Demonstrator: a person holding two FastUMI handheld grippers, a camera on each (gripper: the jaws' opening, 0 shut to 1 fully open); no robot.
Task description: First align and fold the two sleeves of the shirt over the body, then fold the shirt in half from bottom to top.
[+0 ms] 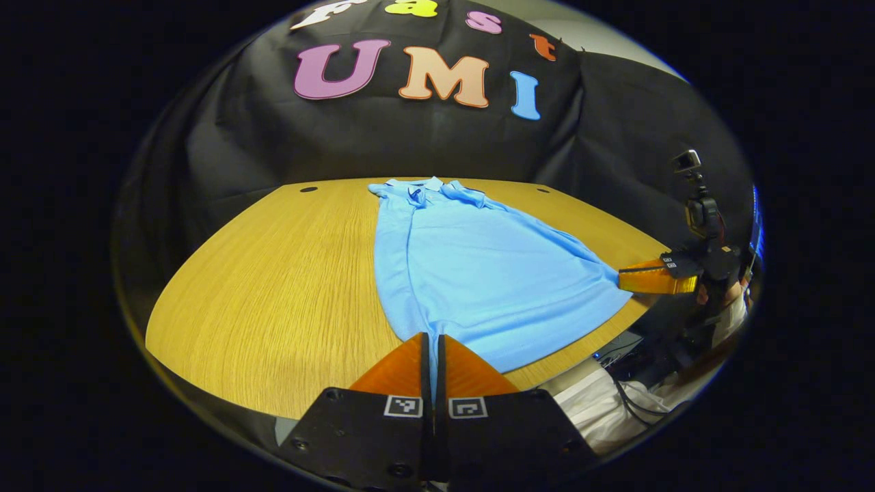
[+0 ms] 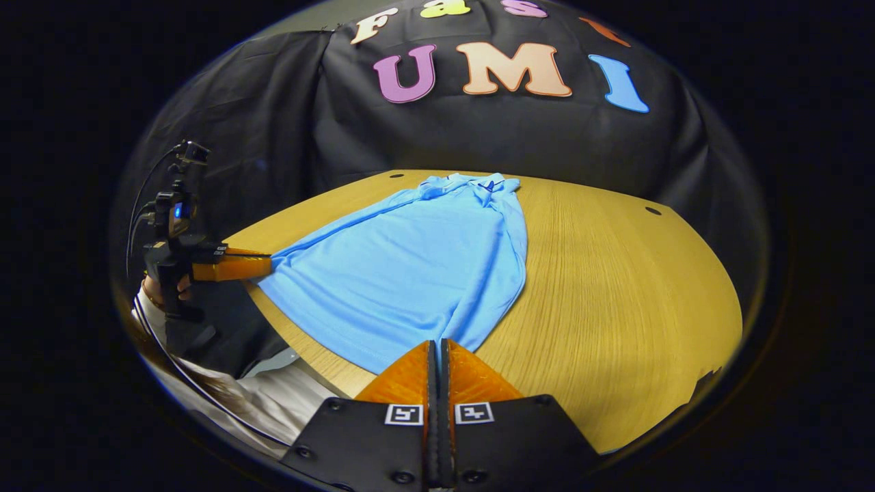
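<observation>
A light blue polo shirt (image 1: 478,266) (image 2: 410,266) lies flat on the wooden table (image 1: 273,273) (image 2: 615,273), collar (image 1: 424,188) (image 2: 472,183) at the far end and both sleeves folded in over the body. My left gripper (image 1: 433,336) is shut on one bottom corner of the hem at the table's near edge. My right gripper (image 2: 437,343) is shut on the other bottom corner. Each appears in the other's view: the right gripper (image 1: 621,280) at the far right, the left gripper (image 2: 271,264) at the far left. The hem runs stretched between them.
A person in white clothing (image 1: 601,410) (image 2: 266,403) stands at the near table edge, between the two grippers, with cables (image 1: 632,403) hanging there. Small dark holes (image 1: 308,189) (image 2: 653,210) mark the table's far corners. Black cloth walls the back. Bare wood lies on either side of the shirt.
</observation>
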